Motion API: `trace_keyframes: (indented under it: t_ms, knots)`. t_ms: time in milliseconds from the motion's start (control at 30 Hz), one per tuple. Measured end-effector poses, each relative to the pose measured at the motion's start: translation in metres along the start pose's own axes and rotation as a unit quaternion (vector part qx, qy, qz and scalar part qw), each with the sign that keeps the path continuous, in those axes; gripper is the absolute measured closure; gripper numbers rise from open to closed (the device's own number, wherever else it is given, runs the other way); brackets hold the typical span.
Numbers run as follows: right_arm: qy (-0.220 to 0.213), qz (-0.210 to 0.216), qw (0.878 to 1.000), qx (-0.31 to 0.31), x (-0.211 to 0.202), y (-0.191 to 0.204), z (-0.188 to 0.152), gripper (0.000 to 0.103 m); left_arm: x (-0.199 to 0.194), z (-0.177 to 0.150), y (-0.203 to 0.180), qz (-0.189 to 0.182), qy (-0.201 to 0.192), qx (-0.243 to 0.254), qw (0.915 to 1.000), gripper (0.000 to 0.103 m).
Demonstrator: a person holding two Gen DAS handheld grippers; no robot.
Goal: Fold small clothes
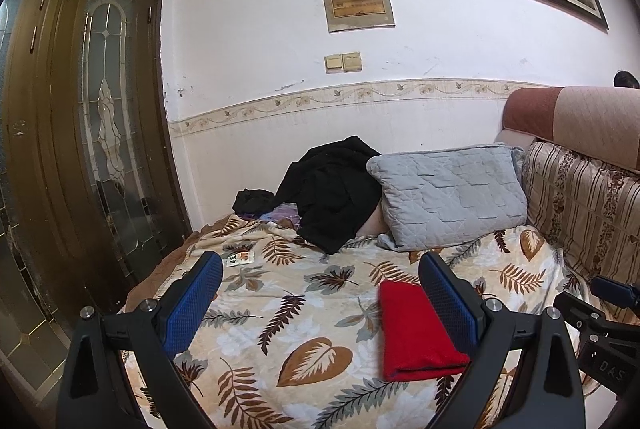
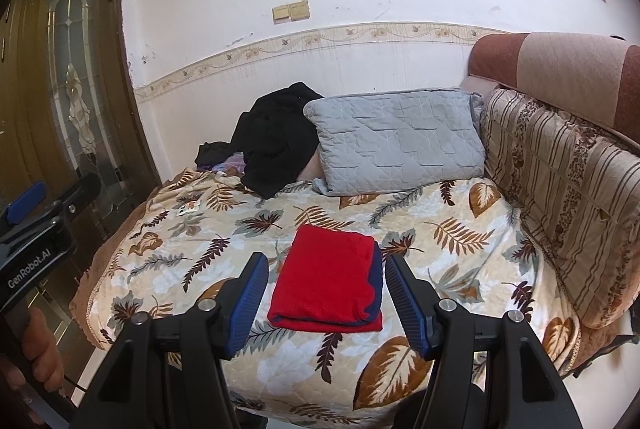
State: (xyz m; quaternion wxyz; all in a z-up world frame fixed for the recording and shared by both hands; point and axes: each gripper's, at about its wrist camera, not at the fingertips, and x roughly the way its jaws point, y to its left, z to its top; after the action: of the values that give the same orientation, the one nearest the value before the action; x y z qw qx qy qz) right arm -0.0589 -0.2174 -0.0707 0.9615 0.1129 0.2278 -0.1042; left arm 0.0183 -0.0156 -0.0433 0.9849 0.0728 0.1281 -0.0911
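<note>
- Two grippers, both mine, jaws wide, holding nothing.
- Right gripper [image 2: 325, 277] — folded red garment [image 2: 328, 285] on bed [image 2: 460, 229] just ahead.
- Left gripper [image 1: 320, 277] — garment lies rightward.

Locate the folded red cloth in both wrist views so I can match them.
Left wrist view: the folded red cloth lies lower right on the leaf-print blanket, partly behind the left gripper's right-hand blue finger.
Right wrist view: it lies at lower centre, beyond the open right gripper, between its fingers in the picture.
Shared landmark: the grey quilted pillow behind it.
</note>
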Motion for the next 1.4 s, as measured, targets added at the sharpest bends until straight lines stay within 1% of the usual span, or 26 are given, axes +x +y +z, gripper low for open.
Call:
trace_keyframes:
  t_ms: [333, 600, 933, 1400]
  knots:
    - [0.0, -0.012, 1.0, 0.002, 0.001, 0.004, -0.001, 0.038, 0.002, 0.001, 0.002, -0.01, -0.003, -0.001, 0.9999, 0.005]
    - [-0.001, -0.02, 1.0, 0.003, 0.0, 0.009, -0.002, 0.038, 0.005, 0.0, 0.005, -0.013, 0.002, -0.004, 0.9999, 0.005]
    - [0.012, -0.013, 1.0, -0.002, 0.02, 0.015, 0.002, 0.038, 0.027, -0.001, 0.011, -0.008, 0.019, -0.012, 0.9997, 0.005]
    - [0.021, -0.017, 1.0, -0.006, 0.035, 0.025, 0.006, 0.038, 0.04, -0.005, 0.02, -0.013, 0.03, -0.023, 0.9992, 0.005]
